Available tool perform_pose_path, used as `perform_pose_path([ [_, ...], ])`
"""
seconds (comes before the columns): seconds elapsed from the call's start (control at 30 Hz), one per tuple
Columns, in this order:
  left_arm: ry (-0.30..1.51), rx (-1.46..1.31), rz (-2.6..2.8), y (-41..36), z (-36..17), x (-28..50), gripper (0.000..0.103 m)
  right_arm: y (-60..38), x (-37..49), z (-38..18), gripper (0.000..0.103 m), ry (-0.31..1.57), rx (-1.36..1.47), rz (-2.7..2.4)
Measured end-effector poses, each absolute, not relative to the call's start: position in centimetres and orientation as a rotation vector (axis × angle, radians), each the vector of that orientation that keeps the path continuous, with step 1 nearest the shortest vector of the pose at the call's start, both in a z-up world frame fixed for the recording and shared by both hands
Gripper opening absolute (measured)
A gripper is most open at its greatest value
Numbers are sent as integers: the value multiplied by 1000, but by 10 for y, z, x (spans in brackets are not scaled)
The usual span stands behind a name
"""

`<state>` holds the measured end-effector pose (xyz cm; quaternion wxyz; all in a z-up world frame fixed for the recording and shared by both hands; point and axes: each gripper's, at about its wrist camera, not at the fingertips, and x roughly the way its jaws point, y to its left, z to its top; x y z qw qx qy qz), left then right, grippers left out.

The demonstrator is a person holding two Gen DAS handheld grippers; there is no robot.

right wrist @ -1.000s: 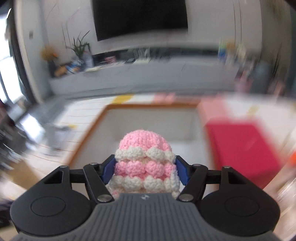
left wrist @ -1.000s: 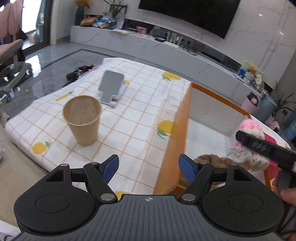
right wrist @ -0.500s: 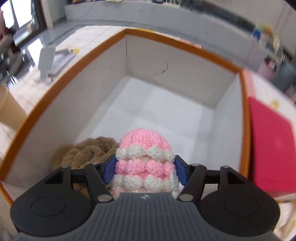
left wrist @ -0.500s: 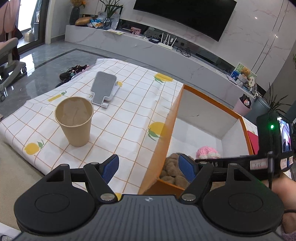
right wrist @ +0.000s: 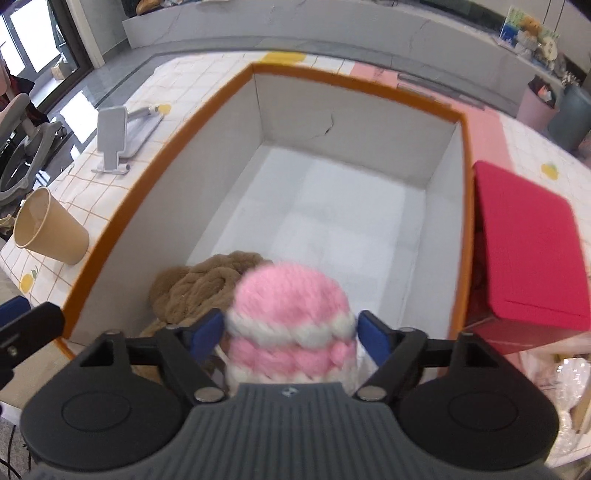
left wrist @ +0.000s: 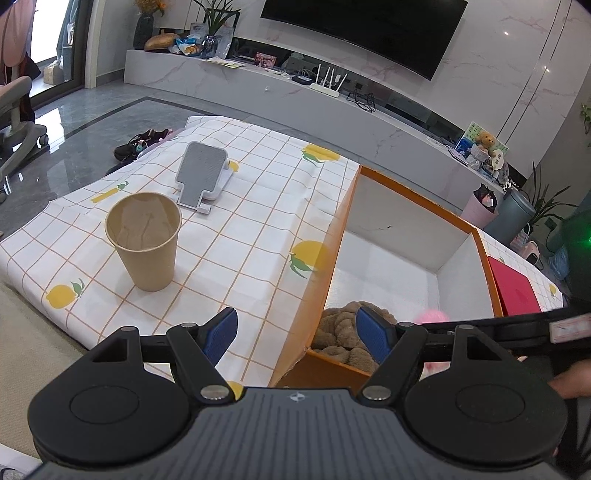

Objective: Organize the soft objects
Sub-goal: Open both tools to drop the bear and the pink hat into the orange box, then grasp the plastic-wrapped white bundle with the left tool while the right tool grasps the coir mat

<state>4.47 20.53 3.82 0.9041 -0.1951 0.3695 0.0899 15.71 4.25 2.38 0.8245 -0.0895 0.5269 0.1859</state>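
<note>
**Pink hat over the box**

Lemon-print tablecloth (left wrist: 240, 236) covers the table. On it sits an orange box (right wrist: 147, 184). The right gripper (right wrist: 291, 332) has just been opening; the pink-and-white knitted hat (right wrist: 291, 314) sits loose between its jaws, above a brown woolly thing (right wrist: 199, 284). The left gripper (left wrist: 295, 328) is spread wide, holding nothing.

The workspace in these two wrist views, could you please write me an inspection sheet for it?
Surface: lemon-print checked cloth, flat.
Job's things: orange-rimmed box holds a brown plush piece; pink-and-white knitted piece sits between the right gripper's pads, over the box.
Clutter: paper cup, grey phone stand, red box.
Grippers: right jaws have just been opening, pads no longer pressing the knit; left gripper open, holding nothing.
Cables: nothing seen on the cloth.
Surroundings: television, marble shelf, shoes on the floor.
</note>
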Motion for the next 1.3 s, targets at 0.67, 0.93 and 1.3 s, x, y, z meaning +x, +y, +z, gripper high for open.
perform_pose_path([
  [0.67, 820, -367, 175, 193, 26, 54, 86, -36, 102, 53, 68, 867, -39, 261],
  [0.93, 843, -313, 111, 173, 12, 66, 59, -35, 96, 21, 26, 924, -90, 294],
  [1.3, 840, -223, 118, 149, 9, 67, 43, -55, 101, 15, 7, 900, -62, 260],
])
